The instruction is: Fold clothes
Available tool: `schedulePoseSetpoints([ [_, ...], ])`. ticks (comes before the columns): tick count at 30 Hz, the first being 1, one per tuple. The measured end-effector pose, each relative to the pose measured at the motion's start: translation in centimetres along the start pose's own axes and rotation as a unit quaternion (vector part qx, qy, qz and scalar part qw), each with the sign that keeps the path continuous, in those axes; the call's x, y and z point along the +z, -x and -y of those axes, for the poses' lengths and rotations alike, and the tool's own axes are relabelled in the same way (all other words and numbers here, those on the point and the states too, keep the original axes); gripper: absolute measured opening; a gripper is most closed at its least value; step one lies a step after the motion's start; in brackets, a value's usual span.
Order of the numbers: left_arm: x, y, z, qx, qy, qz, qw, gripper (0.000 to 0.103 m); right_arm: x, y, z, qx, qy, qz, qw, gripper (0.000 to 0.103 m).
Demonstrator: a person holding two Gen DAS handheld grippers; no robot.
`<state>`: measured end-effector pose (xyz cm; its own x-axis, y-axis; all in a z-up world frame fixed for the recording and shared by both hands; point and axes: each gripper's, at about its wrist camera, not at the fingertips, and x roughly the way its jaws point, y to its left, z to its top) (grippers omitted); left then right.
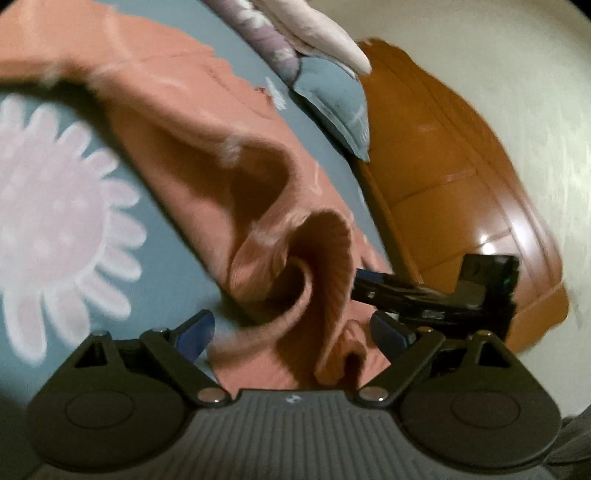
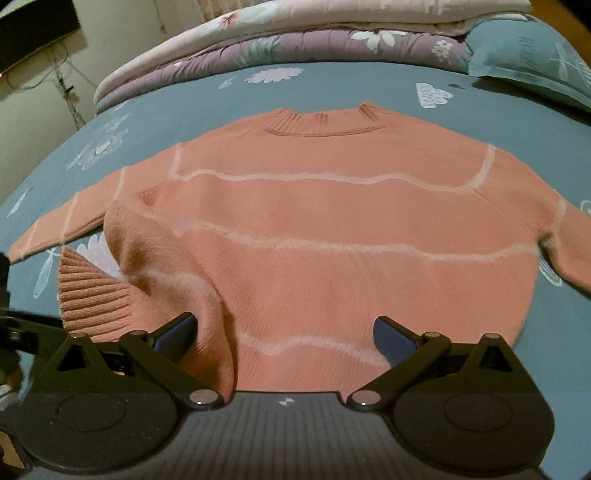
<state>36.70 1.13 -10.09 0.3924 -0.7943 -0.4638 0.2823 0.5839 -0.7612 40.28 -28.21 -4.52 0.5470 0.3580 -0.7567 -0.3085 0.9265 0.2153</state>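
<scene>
A salmon-pink knit sweater (image 2: 332, 229) with pale wavy stripes lies flat on the blue flowered bedsheet (image 2: 480, 110), collar at the far side and hem toward me. My right gripper (image 2: 284, 334) is open, its fingers spread over the hem's middle. The hem's left corner (image 2: 92, 295) is turned up, showing the ribbing. In the left wrist view that same sweater (image 1: 207, 140) bunches into a curled fold (image 1: 314, 258). It rises between the wide-apart fingers of my open left gripper (image 1: 291, 328). The right gripper's black body (image 1: 443, 299) sits just to the right.
Folded quilts (image 2: 295, 37) are stacked at the far end of the bed, with a blue pillow (image 2: 535, 62) at the far right. An orange wooden bed frame (image 1: 461, 166) and pale floor lie beyond the bed's edge. A dark screen (image 2: 33, 33) and cables hang at the far left.
</scene>
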Motion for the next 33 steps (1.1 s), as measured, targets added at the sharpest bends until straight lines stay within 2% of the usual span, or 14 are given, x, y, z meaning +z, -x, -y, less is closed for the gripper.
schedulePoseSetpoints([
  [4,0.8,-0.8,1.1,0.010,-0.038,-0.033,0.9987,0.091,-0.1,-0.3,0.1,-0.005,-0.008,-0.001,1.000,0.103],
  [8,0.2,-0.3,0.4,-0.064,-0.005,-0.064,0.9959,0.091,-0.2,-0.6,0.1,-0.011,-0.014,-0.003,1.000,0.103],
  [12,0.3,-0.5,-0.6,-0.093,0.016,-0.058,0.9939,0.091,-0.2,-0.9,0.1,-0.017,-0.019,-0.005,1.000,0.103],
  [17,1.9,-2.0,-2.2,-0.126,0.075,-0.019,0.9890,0.091,-0.4,-0.6,0.0,-0.018,-0.019,-0.001,1.000,0.103],
  [21,1.2,-2.5,-1.9,-0.143,0.093,-0.040,0.9846,0.086,-0.7,0.6,0.0,-0.016,-0.027,0.004,0.999,0.103],
  [23,0.8,-2.7,-2.6,-0.142,0.119,-0.036,0.9821,0.081,-1.1,1.8,0.0,-0.017,-0.026,0.009,0.999,0.103],
  [25,0.5,-2.8,-3.5,-0.139,0.148,-0.029,0.9788,0.059,-1.8,3.3,0.1,-0.021,-0.023,0.016,0.999,0.103],
  [26,0.3,-2.9,-4.0,-0.137,0.163,-0.025,0.9767,0.053,-2.2,3.9,0.2,-0.022,-0.024,0.020,0.999,0.103],
  [28,0.1,-3.3,-4.8,-0.130,0.190,-0.023,0.9728,0.026,-3.1,4.9,0.6,-0.025,-0.032,0.025,0.999,0.103],
  [31,0.1,-3.7,-3.9,-0.102,0.177,-0.036,0.9782,0.015,-4.2,5.8,1.4,-0.044,-0.050,0.025,0.998,0.103],
  [33,0.0,-3.2,-2.9,-0.086,0.166,-0.043,0.9814,0.012,-4.9,6.4,2.0,-0.054,-0.063,0.026,0.996,0.103],
])
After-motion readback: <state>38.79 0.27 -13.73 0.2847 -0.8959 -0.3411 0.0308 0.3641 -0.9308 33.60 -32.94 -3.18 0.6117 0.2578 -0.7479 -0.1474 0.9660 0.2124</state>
